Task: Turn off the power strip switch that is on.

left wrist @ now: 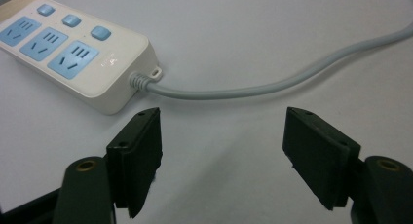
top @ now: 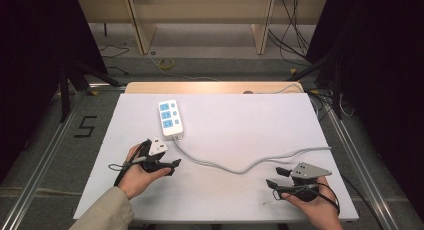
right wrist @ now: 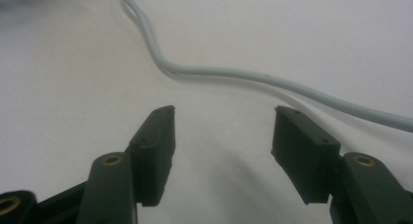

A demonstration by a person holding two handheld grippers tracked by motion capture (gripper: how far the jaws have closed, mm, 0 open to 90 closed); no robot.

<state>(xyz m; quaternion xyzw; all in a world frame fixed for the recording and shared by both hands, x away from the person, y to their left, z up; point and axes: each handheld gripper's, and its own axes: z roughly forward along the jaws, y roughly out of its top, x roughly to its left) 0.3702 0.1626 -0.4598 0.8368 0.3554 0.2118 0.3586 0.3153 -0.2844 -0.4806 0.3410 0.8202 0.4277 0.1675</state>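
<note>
So: both my left gripper (top: pixel 172 166) and right gripper (top: pixel 275 177) gape wide, empty. Power strip (top: pixel 170 119) sits just beyond the left; its cord (top: pixel 240 169) lies between. Snagging the cord could drag the strip.

A big black number 5 (top: pixel 86 126) is marked on the grey floor (top: pixel 50 140), at the left of the high view, just beside the desk (top: pixel 240 140). In the left gripper view, the white power strip (left wrist: pixel 78 53) at the upper left has a tiny mark near its cord end, too small to read.
</note>
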